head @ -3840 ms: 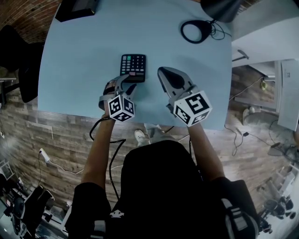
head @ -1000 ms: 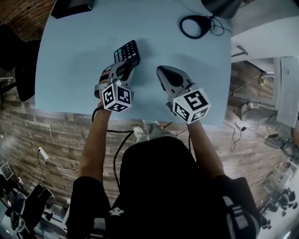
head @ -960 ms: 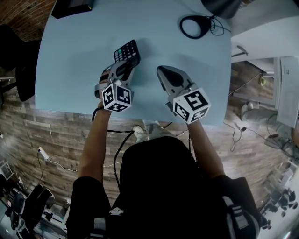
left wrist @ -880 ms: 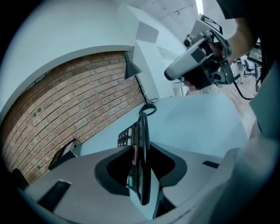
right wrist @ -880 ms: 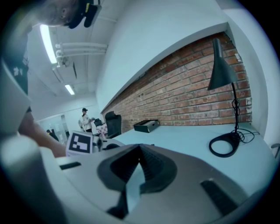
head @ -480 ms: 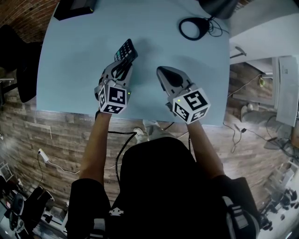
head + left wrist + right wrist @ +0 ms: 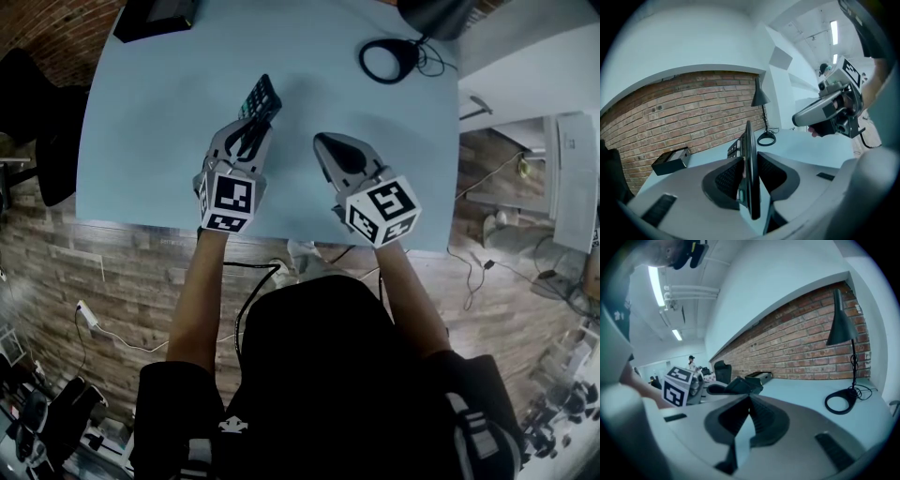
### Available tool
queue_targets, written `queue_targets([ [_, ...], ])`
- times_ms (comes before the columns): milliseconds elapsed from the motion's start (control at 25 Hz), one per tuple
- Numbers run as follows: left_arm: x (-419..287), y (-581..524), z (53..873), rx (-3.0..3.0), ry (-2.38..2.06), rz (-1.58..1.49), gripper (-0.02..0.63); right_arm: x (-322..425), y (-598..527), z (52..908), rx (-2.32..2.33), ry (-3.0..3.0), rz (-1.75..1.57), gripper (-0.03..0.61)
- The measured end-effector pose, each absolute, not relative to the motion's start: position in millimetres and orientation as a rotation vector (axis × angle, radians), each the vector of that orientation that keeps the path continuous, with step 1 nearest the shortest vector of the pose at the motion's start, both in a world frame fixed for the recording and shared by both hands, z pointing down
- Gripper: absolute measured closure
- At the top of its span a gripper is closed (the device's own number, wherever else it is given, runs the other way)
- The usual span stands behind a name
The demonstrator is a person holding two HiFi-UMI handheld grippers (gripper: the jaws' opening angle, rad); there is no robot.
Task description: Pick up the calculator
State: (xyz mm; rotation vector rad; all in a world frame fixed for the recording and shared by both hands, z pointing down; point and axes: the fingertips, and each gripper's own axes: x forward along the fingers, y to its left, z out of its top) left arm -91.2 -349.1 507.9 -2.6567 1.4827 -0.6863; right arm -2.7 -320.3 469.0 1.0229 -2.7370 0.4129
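The black calculator (image 7: 262, 96) is off the light blue table (image 7: 141, 141), turned on edge, and my left gripper (image 7: 250, 128) is shut on its near end. In the left gripper view the calculator (image 7: 749, 154) stands as a thin upright slab, with both pads of the left gripper (image 7: 748, 176) pressed on its faces. To its right, my right gripper (image 7: 330, 148) hovers over the table, shut with nothing in it. The right gripper view shows the right gripper's (image 7: 749, 401) pads meeting at the tips, and the left gripper's marker cube (image 7: 677, 385) at the left.
A black desk lamp's ring base (image 7: 392, 58) with its cable sits at the table's far right. A black box (image 7: 155, 14) lies at the far left corner. A dark chair (image 7: 33, 112) stands off the table's left edge. A brick wall (image 7: 670, 112) runs behind the table.
The calculator, flat on the table at first, has come up in my left gripper and rolled from tilted onto its edge. The right gripper has stayed put.
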Motion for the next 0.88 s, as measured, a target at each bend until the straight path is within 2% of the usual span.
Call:
queue_targets([
  [880,-106.0,-297.8,431.5,-2.609,1.617,-0.396,0.511,-21.4,-289.7,429.4,1.011,-2.799,0.323,0.574],
])
